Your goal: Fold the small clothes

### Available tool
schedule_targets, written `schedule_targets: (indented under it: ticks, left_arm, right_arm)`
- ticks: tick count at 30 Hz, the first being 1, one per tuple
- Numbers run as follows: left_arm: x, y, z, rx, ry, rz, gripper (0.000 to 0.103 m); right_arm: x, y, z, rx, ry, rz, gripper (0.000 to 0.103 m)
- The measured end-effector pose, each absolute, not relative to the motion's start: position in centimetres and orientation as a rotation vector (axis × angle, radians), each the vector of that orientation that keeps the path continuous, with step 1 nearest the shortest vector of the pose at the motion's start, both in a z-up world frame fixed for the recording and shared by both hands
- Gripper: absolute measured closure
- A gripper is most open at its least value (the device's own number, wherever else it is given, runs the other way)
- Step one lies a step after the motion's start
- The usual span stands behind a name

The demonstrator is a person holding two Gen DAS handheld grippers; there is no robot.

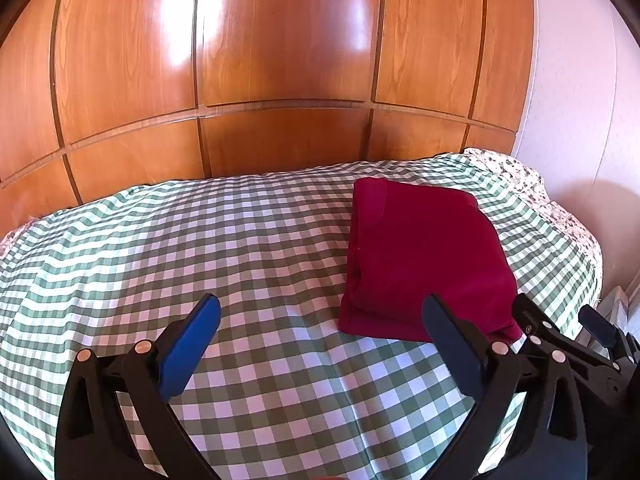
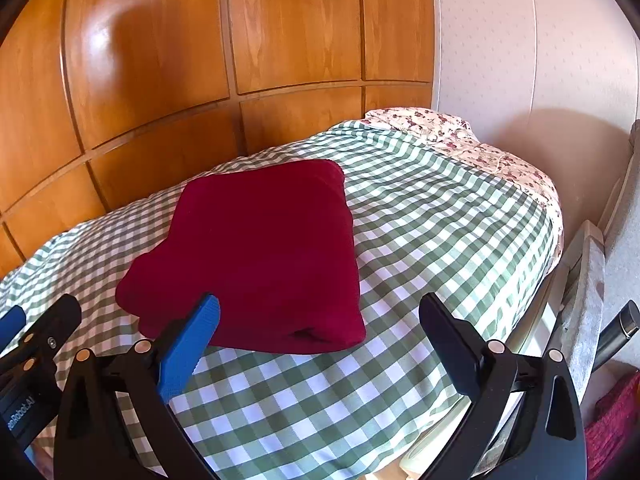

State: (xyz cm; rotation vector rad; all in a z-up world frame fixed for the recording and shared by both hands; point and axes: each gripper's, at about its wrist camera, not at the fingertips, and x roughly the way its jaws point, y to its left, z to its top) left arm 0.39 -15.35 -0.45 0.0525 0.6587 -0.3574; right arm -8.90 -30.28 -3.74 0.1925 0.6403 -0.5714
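Since both tools are hanging back over the near edge of the bed, nothing is gripped right now: the left hand-held gripper has its fingers spread wide over bare checked cloth, and the right hand-held gripper is just as wide, with its blue pad sitting in front of the near edge of the garment but, as far as I can tell, not clamping it. Just past them is the dark red garment, already folded into a chunky rectangle lying flat on the green-and-white checked bedspread. From the left wrist view it sits off to the right, so it's much closer to the right tool, which makes sense if that side did the last tuck. My guess is the fold is basically done and the grippers are pulled away so they don't drag the stack apart. The near edge looks a bit puffy with layers showing, so it might want a pat down. Further back, a floral sheet peeks out at the far corner of the bed, and behind everything is a glossy wooden panelled wall plus a pale wall on the right.
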Motion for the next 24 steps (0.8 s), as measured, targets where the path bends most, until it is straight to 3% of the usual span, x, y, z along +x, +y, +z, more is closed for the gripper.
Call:
schedule_targets:
  ticks: [24]
  left_arm:
    - [-0.15,-15.45,0.22,0.049,0.642,-0.357,0.003]
  right_arm:
    - [-8.95,-30.16,-3.95,0.21,0.628,-0.57,0.004]
